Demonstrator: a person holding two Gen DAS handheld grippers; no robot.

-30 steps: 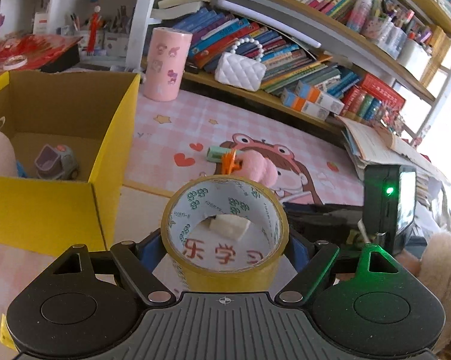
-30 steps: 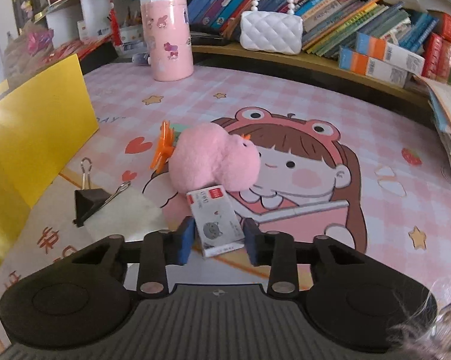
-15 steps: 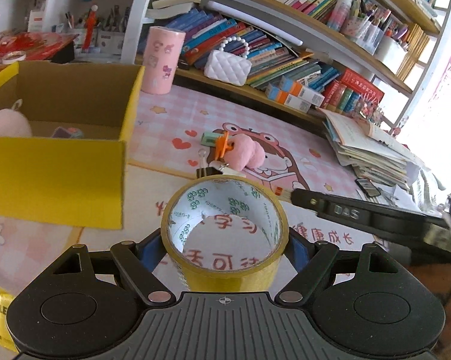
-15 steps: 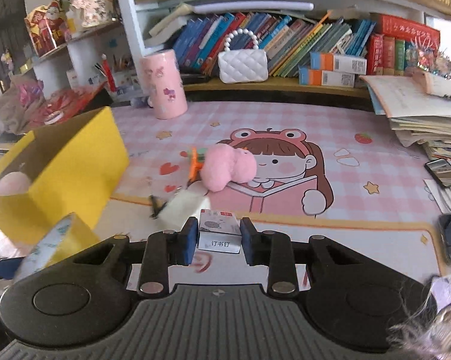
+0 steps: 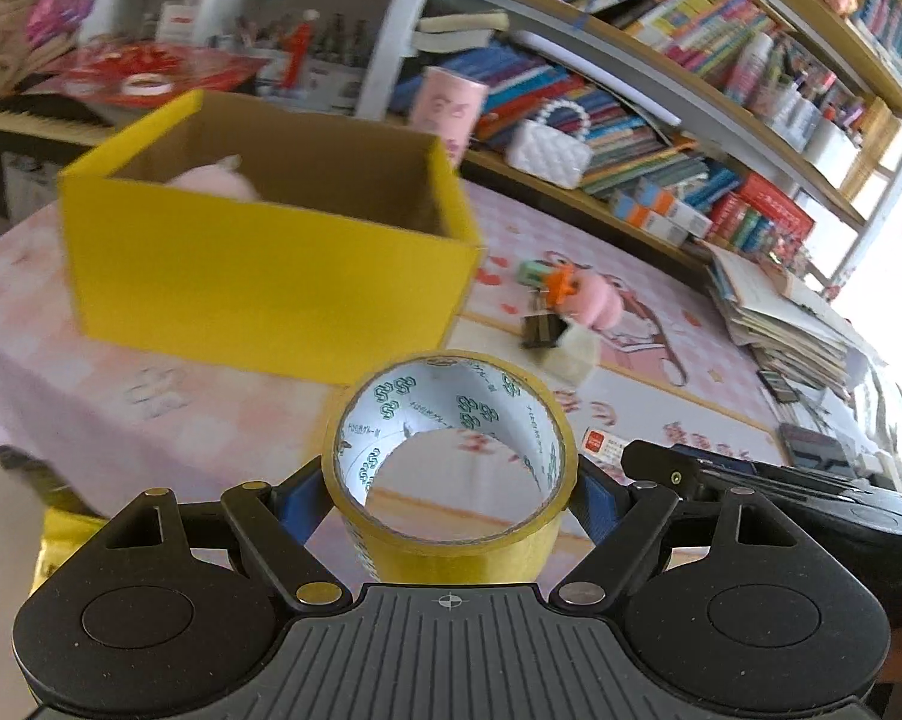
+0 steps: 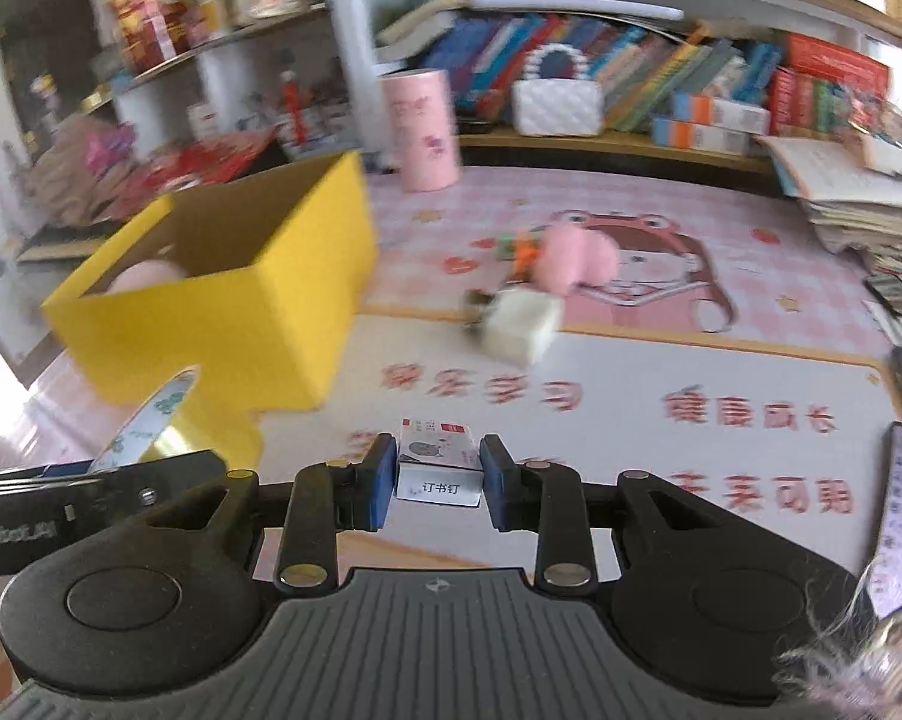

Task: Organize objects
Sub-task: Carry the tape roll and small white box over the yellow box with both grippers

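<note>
Above a pink cartoon desk mat (image 6: 631, 372), two hand-held grippers carry stationery toward a yellow box (image 5: 270, 276). At 6 o'clock in its own view, the left gripper (image 5: 451, 492) has its jaws clamped on the sides of a roll of yellow tape (image 5: 451, 546), held with its hollow core facing forward. The right gripper (image 6: 438, 474) has its jaws pressed shut on a small white staple box (image 6: 438, 471).

The likeliest trouble looks to be a collision: the two tools sit close together, the left one showing at 9 o'clock in the right view, and both probably want the same opening. The tape's curved, slick sides could also slip if the grip eases early.

The box's open top lies at 11 o'clock, its near wall standing between the tape and the cavity, so each load would need to clear that rim. A pink plush (image 5: 216, 183) already lies inside (how much room remains cannot be told). Loose items, including a white eraser (image 6: 520, 324), lie at 1 o'clock, well apart from the box.
</note>
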